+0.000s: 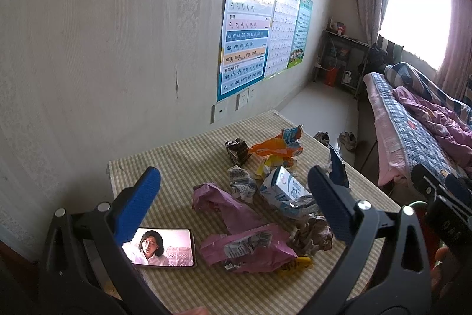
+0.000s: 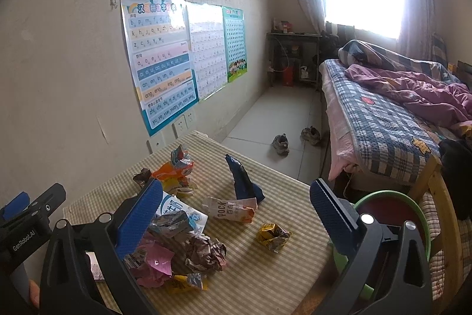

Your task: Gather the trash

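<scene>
Left tongs (image 1: 236, 202) hover released above the wrappers (image 1: 244, 244) on the counter (image 1: 183, 155). Right tongs (image 2: 236, 211) hover released, empty, right of them.

The bench with the striped beige cloth (image 2: 283, 188) is crowded on its left and middle part: a crumpled pink plastic bag (image 1: 236, 241), a white and blue milk carton (image 1: 283, 185) and a brown crumpled paper ball (image 2: 206, 253) lie close together. A phone with a lit screen (image 1: 162, 247) lies just beside the bag. Around the small yellow crumpled wrapper (image 2: 273, 235) the cloth is bare. The wall (image 2: 73, 78) closes the left side; a green-rimmed round bin (image 2: 392, 214) stands just beside the right edge.
</scene>
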Tool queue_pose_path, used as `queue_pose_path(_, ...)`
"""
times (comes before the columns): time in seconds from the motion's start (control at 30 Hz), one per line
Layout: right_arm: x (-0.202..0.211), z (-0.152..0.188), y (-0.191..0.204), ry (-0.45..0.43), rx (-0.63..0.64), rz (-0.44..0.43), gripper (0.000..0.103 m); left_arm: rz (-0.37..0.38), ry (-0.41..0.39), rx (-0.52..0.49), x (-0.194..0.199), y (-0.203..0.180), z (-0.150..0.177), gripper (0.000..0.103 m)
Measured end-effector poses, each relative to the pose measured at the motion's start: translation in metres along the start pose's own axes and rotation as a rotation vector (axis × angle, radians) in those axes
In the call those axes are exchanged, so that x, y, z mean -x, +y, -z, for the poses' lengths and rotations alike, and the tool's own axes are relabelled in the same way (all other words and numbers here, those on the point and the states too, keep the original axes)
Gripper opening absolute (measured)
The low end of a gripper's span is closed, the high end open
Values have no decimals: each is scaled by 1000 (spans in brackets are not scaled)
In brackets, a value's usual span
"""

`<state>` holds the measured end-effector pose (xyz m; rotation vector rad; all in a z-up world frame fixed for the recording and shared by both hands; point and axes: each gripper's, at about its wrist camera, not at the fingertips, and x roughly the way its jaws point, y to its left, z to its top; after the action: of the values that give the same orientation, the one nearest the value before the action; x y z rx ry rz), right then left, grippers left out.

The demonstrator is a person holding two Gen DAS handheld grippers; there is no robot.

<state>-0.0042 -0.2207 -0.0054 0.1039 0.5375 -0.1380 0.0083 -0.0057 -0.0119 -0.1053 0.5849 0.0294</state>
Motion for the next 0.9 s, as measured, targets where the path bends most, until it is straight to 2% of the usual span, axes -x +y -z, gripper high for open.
queue_pose_path(0.9,-1,3,0,9,-1,-2,96,-1,15,6,-3,1,3,98)
